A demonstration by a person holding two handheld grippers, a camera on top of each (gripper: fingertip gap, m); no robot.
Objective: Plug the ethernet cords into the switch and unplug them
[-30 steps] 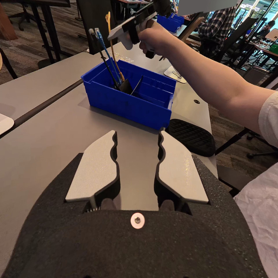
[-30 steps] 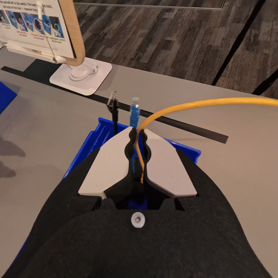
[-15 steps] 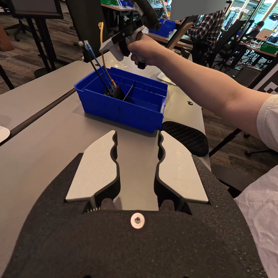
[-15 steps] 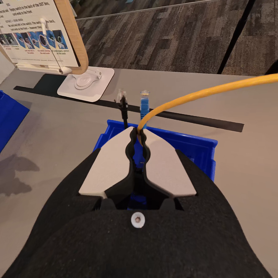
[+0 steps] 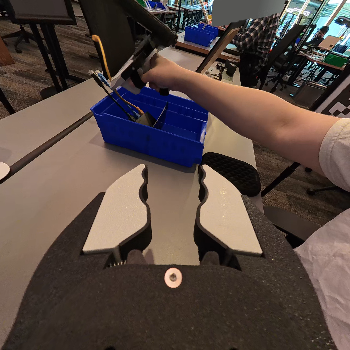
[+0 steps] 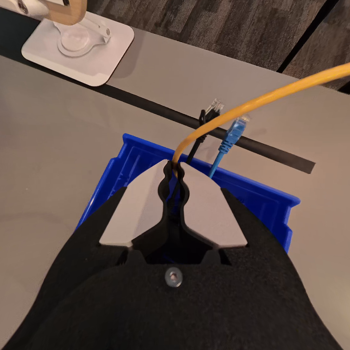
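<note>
Your right gripper (image 6: 175, 164) has its jaws clamped on the yellow ethernet cord (image 6: 246, 108) just above the blue bin (image 6: 265, 197), both pads pressing the cord at the very tips. From the pinch the yellow cord arcs up and away to the right edge of the right wrist view; in the left wrist view the lower part of it runs down into the bin to an orange boot beside the dark switch (image 5: 144, 120), which leans inside the bin's left compartment. Whether that end sits in a port cannot be told from here.

The black ethernet cord (image 6: 200, 136) and the light blue ethernet cord (image 6: 225, 144) stand up out of the same compartment, their clear plugs free in the air just beyond your right jaws, the black one left of the blue.

Your left gripper (image 5: 172, 168) hangs over the grey counter (image 5: 47, 198) with its jaws wide apart and nothing between them, short of the bin's near wall. A black quilted pad (image 5: 233, 176) lies against the bin's near right corner. A white stand base (image 6: 75, 51) sits at the counter's far side.
</note>
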